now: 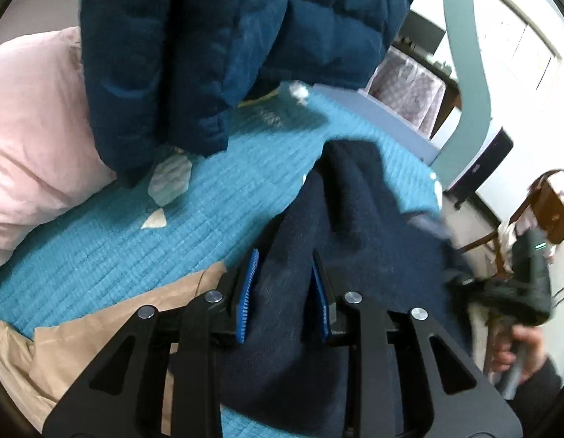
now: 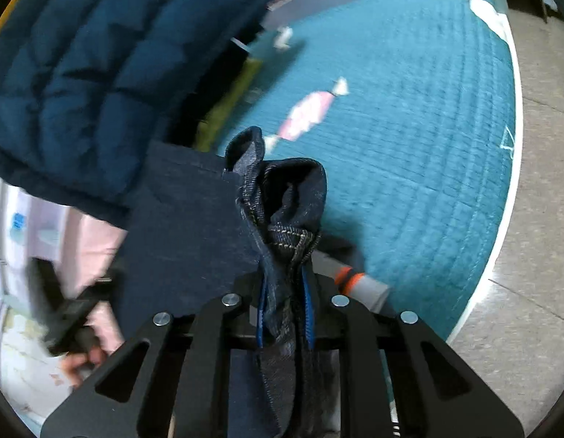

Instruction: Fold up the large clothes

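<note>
Clearly the dark navy garment (image 1: 340,226) is thick and fuzzy on its broad side, while the end seen from the right wrist camera is denim-like, with pale stitched seams and a folded hem (image 2: 285,197) bunched into a knot. It runs between both pairs of fingers: the left gripper (image 1: 285,292) has its blue pads (image 1: 248,284) pressed against a thick fold of it, and the right gripper (image 2: 285,310) has its pads narrowly closed on the stitched hem, the cloth spilling out ahead of and below the fingertips.

Beyond the fingers lies a quilted teal bedspread (image 1: 110,241) with small pale printed shapes. A padded blue puffer jacket (image 1: 194,47) hangs or lies ahead and to the left of both grippers, touching the bedspread in the left view. Left of the left fingers sit a pink pillow (image 1: 33,120) and a tan cloth (image 1: 99,332). A grey tiled floor (image 2: 530,255) shows to the right of the right fingers, past the bed's white edge.

Each handle is gripped by a bare hand (image 1: 519,354) at the frame edge, blurred
</note>
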`<state>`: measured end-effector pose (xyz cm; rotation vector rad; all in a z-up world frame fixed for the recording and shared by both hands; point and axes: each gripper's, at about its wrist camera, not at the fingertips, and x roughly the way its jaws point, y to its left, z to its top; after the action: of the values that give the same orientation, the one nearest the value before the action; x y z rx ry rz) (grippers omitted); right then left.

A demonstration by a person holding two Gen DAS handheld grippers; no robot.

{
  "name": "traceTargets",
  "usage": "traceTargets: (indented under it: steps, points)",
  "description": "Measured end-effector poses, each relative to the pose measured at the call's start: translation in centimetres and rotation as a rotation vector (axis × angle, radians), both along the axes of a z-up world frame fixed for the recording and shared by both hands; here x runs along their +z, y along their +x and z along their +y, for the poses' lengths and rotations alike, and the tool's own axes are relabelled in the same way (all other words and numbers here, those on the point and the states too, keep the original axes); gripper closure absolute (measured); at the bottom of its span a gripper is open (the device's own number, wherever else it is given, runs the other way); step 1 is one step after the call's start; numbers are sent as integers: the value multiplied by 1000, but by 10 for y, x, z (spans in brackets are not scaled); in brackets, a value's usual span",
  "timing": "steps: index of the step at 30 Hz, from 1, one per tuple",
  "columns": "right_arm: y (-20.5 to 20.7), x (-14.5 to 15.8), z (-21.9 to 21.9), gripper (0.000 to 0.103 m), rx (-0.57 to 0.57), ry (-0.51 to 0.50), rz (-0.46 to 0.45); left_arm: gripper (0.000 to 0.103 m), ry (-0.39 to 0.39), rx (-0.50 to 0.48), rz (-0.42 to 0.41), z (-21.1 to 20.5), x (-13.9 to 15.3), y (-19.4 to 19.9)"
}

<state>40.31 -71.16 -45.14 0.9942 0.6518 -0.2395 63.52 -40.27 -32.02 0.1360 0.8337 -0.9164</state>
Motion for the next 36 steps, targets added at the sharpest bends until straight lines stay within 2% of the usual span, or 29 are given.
traceTargets:
  steps: [3, 4, 6, 8, 10, 12, 14, 16, 17, 19, 21, 23, 24, 25, 26, 27, 28, 30, 32, 34, 35, 36]
  points:
    - [0, -12, 0, 87, -23, -40, 55, 75, -69, 71, -93, 24, 26, -8]
    - [-1, -15, -1, 87, -32, -50, 67, 75, -82, 81, -101, 30, 32, -9]
    - [-3, -25, -2, 86, -49, -16, 78, 75, -112, 40, -77, 37, 37, -19]
    - [-4, -22, 2, 81, -36, -39, 73, 75, -91, -28, -87, 29, 37, -35]
    - [-8, -14, 3, 70, -37, -52, 90, 74, -43, -86, -80, 11, 25, -48]
    - [-25, 7, 5, 68, -58, -112, 52, 75, 52, -87, -53, -8, 1, -49]
    - [-40, 24, 10, 66, -77, -194, 68, 75, 109, -44, -34, -15, -21, -41]
    - [-56, 47, 27, 66, -60, -302, 48, 75, 103, -7, -1, -13, -31, -30]
    - [-62, 58, 45, 66, 5, -341, -3, 75, 77, 2, 28, -11, -33, -26]
    - [-58, 62, 73, 71, 148, -340, -43, 75, 68, 3, 41, -11, -34, -23]
    - [-47, 44, 100, 94, 274, -298, 14, 75, 94, -1, 10, -17, -36, -26]
    - [-37, 9, 112, 93, 321, -286, 136, 75, 110, 6, 32, -16, -42, -21]
    - [-35, -11, 110, 94, 318, -232, 151, 77, 105, 2, 63, -15, -45, -21]
    - [-33, -25, 107, 94, 316, -198, 168, 85, 111, 0, 77, -14, -47, -20]
    - [-30, -31, 105, 94, 303, -189, 172, 90, 140, 7, 58, -14, -51, -18]
    - [-29, -29, 107, 94, 293, -198, 179, 90, 159, 15, 52, -13, -52, -17]
    - [-25, -20, 115, 93, 300, -256, 204, 90, 156, 23, 57, -11, -50, -17]
    - [-28, 0, 128, 91, 296, -326, 203, 85, 87, 23, 67, 1, -37, -23]
    - [-43, 25, 142, 90, 308, -363, 146, 60, 44, 17, 69, 15, -25, -32]
    - [-50, 33, 156, 90, 351, -345, 114, 59, 38, 27, 25, 34, -13, -47]
    - [-48, 26, 165, 91, 378, -351, 143, 59, 57, 37, 11, 41, -12, -53]
    - [-43, 14, 169, 96, 392, -369, 195, 59, 89, 49, 7, 54, -12, -61]
